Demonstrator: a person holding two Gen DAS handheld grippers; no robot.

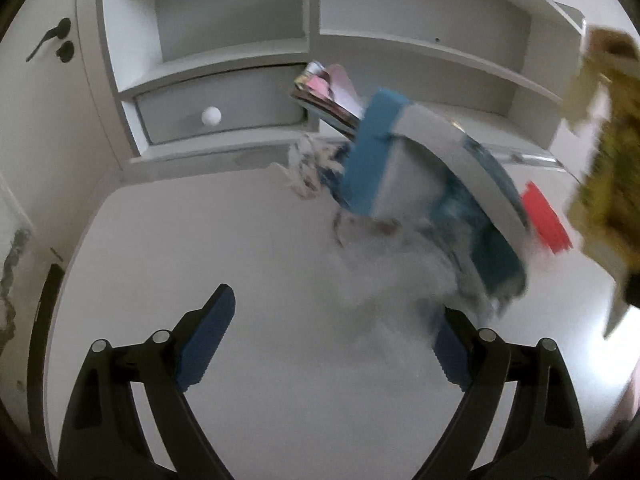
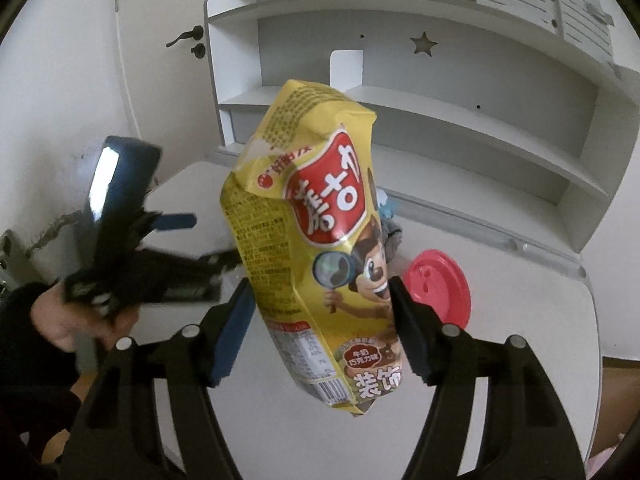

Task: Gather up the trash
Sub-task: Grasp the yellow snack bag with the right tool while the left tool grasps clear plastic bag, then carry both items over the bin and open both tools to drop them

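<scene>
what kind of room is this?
Probably a child's bedroom or study: a white desk with a shelf hutch bearing a star cutout, a knobbed drawer, and a door beside it.

Left tongs (image 1: 332,344), lower centre of their own view: blue-padded jaws spread wide, nothing between them. Right tongs (image 2: 322,330), lower centre: jaws clamped on a yellow snack bag (image 2: 316,240). Bare hand (image 2: 76,320) with dark sleeve, lower left, gripping the left tool.
</scene>
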